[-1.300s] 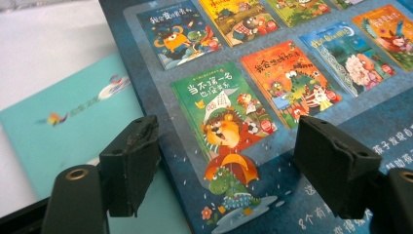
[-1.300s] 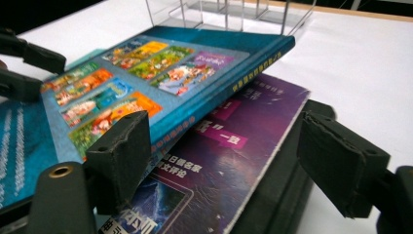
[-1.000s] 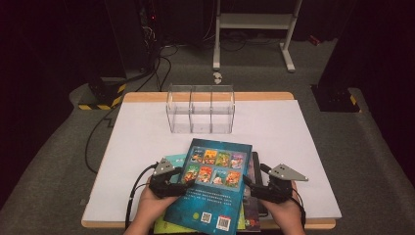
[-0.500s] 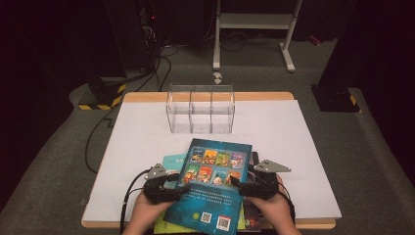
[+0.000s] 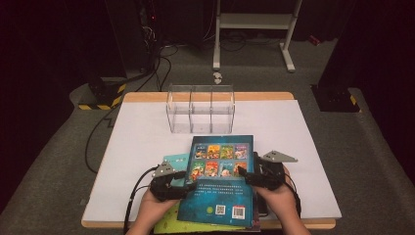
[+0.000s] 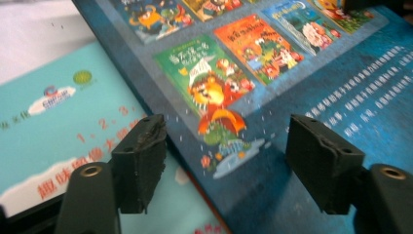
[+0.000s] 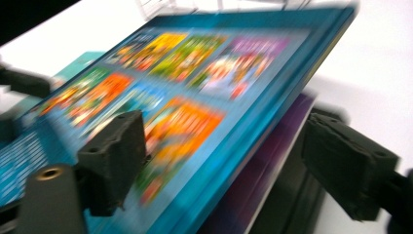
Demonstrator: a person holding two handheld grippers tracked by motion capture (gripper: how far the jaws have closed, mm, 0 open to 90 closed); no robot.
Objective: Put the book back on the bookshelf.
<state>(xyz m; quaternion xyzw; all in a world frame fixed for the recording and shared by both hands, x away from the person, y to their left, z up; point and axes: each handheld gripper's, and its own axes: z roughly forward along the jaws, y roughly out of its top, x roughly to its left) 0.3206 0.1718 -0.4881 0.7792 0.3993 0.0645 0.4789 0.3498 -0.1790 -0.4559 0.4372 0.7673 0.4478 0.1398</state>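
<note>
A blue picture book (image 5: 220,196) with rows of small cover pictures lies on top of a stack near the table's front edge. My left gripper (image 5: 185,182) is at its left edge, and its jaws have just been closing a little. In the left gripper view, that gripper (image 6: 231,163) is open, one jaw over a teal book (image 6: 58,126) and the other over the blue cover (image 6: 292,63). My right gripper (image 5: 247,177) straddles the right edge. Its jaws (image 7: 229,161) have just been opening. They stand apart around the tilted blue book (image 7: 185,73), with a purple book (image 7: 272,161) below.
A clear three-compartment organiser (image 5: 200,110) stands at the back middle of the white table (image 5: 303,137). A green-yellow book (image 5: 169,226) pokes out under the stack at the front edge. Black cables (image 5: 132,200) trail off the table's left front.
The blue book has turned from slanted to nearly square with the table and shifted slightly away. Both hands have shifted slightly along its sides.
</note>
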